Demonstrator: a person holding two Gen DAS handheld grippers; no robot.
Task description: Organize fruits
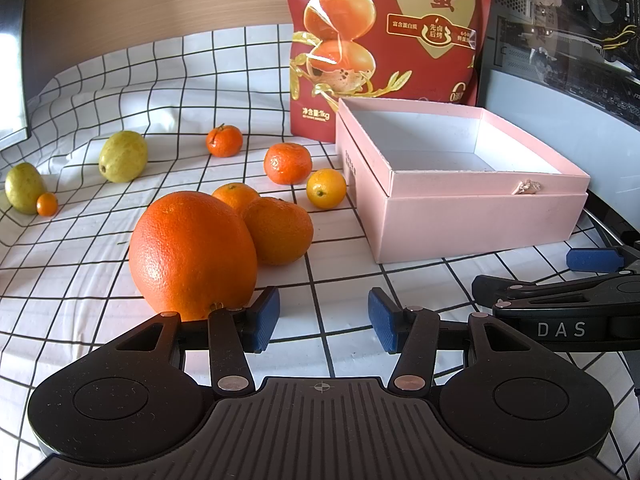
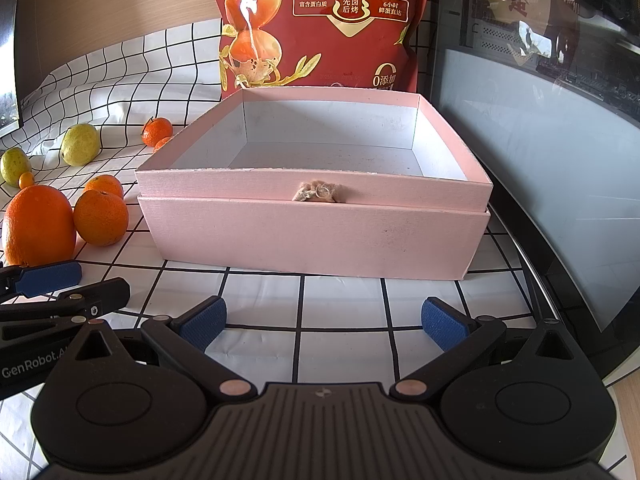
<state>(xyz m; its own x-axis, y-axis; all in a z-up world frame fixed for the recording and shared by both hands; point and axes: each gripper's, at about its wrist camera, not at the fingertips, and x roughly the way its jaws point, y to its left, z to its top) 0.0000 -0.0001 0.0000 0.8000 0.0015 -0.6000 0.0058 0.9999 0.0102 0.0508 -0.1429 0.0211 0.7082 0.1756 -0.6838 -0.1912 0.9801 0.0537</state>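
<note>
Fruits all lie loose on the grid cloth [image 1: 100, 280]; the pink box [image 1: 480, 216] is empty. Left gripper [image 1: 324, 316] spread, nothing between the pads, big orange [image 1: 192, 248] just past its left pad [image 1: 266, 316], possibly touching; view unclear. Right gripper [image 2: 324, 324] spread wide, empty, facing the box front. Judgement: shift the left gripper over to centre on the orange, widen if needed, close gently, lift clear of the mandarin [image 1: 280, 230] touching it, then lower into the box.
</note>
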